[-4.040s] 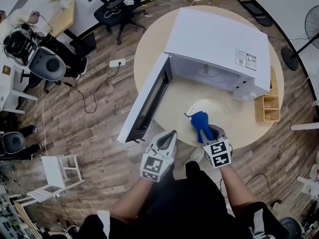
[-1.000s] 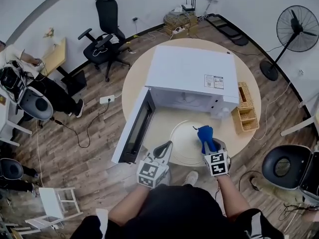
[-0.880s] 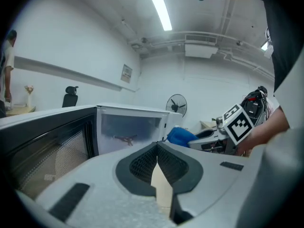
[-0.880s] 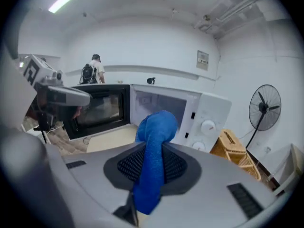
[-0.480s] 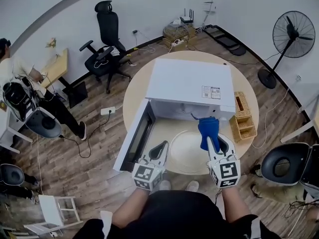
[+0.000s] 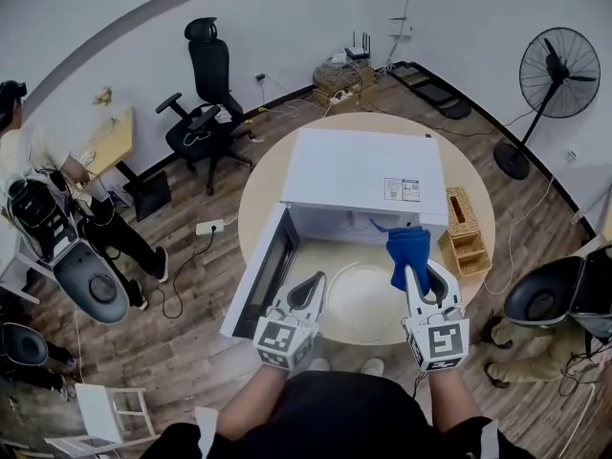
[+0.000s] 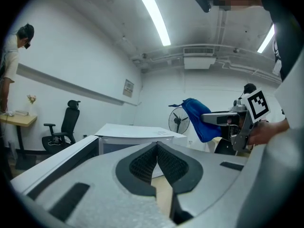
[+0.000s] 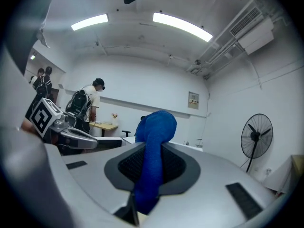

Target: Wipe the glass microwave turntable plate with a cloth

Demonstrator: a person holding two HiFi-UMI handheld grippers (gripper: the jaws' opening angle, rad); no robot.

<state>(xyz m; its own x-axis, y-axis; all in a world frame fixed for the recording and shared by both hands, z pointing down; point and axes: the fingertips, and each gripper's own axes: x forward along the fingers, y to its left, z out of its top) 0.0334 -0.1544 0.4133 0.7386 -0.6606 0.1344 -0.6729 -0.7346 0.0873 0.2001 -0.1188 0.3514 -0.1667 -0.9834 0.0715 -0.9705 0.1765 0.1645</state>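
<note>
We find the glass plate (image 6: pixel 356 300) flat on the table (image 6: pixel 256 187) in front of the open microwave (image 6: pixel 363 172), evidently set out for access; the right gripper (image 6: pixel 411 268) has its fingers pinching the blue cloth (image 6: pixel 408 245), lifted off the glass, while the left gripper (image 6: pixel 315 281) waits with fingers pressed together, empty.

A wood-plank floor (image 6: pixel 182 285) runs out to plain white walls (image 6: pixel 115 27). By the back wall stands a black office chair (image 6: pixel 208 89), with a small pale wooden desk (image 6: pixel 110 142) to its left and a person (image 6: pixel 29 146) just beside that. A round light-wood table (image 6: pixel 258 180) fills the middle of the room — a black pedestal fan (image 6: pixel 561 65) stands well off to its right. A white power strip (image 6: pixel 210 226) lies on the floor (a dark cable trails from it). Overhead, long tube lights (image 7: pixel 156 19) cross a white ceiling (image 7: pixel 209 27).
</note>
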